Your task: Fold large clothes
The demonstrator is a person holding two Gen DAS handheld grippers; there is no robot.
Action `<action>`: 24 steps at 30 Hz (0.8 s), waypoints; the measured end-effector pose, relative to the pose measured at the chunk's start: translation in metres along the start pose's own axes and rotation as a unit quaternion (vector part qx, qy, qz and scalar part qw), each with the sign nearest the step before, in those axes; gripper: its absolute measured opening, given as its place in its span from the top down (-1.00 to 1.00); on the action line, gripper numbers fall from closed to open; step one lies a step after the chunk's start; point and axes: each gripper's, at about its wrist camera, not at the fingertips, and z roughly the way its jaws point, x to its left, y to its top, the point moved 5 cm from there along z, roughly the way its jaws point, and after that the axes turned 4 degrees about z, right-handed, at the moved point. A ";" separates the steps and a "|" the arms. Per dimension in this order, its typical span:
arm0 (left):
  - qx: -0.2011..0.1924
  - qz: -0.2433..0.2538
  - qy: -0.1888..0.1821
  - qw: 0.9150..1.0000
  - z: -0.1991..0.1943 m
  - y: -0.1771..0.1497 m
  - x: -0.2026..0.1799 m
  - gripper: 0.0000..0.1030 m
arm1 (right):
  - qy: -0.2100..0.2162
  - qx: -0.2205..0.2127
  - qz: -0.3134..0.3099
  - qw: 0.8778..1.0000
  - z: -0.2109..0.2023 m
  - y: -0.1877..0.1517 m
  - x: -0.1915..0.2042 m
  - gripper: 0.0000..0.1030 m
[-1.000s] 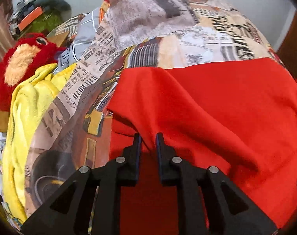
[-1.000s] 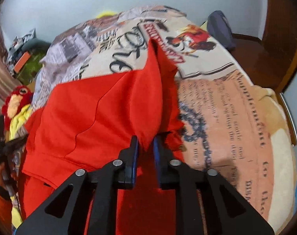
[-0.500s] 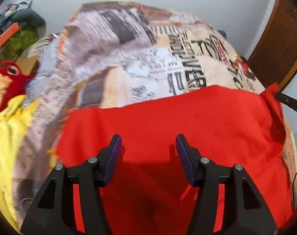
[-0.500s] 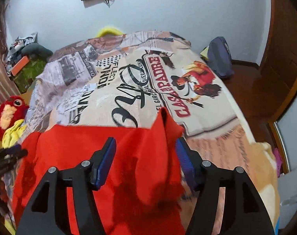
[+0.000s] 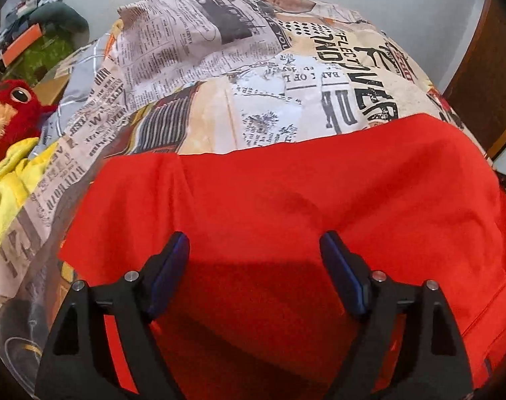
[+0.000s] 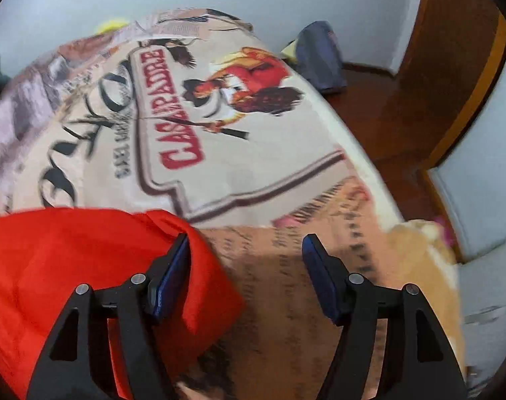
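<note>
A large red garment [image 5: 286,200] lies spread flat on a bed with a newspaper-print cover [image 5: 253,83]. My left gripper [image 5: 254,243] is open and empty, just above the garment's near part. In the right wrist view the garment's right edge [image 6: 69,266] lies at the lower left, with a folded corner beside my left finger. My right gripper [image 6: 246,243] is open and empty, over the bed cover [image 6: 253,133] just right of that edge.
A red plush toy [image 5: 9,113] and a yellow cloth [image 5: 6,193] lie at the bed's left side, with clutter behind. A dark blue bag [image 6: 319,56] sits on the wooden floor [image 6: 386,106] beyond the bed's right edge, near a wooden door.
Both grippers were shut on the red garment a second ago. They have opened and let it go; the garment now lies flat. The right gripper has moved right, off the garment.
</note>
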 end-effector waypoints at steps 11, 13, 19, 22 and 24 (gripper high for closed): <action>0.020 0.051 0.034 0.998 -0.052 -0.026 -0.012 -0.59 | 0.051 -0.029 -0.015 0.998 -0.099 -0.020 -0.028 -0.21; 0.011 0.058 0.032 0.998 -0.066 -0.029 -0.018 -0.59 | 0.101 -0.023 -0.006 0.995 -0.119 -0.027 -0.020 -0.21; -0.023 0.089 0.049 0.995 -0.123 -0.045 -0.032 -0.59 | 0.177 -0.009 -0.039 0.983 -0.161 -0.054 0.016 -0.21; -0.038 0.084 0.049 0.995 -0.149 -0.050 -0.029 -0.60 | 0.181 -0.013 -0.062 0.981 -0.173 -0.069 0.029 -0.21; -0.042 0.079 0.052 0.995 -0.163 -0.054 -0.024 -0.64 | 0.179 -0.016 -0.076 0.981 -0.182 -0.080 0.033 -0.22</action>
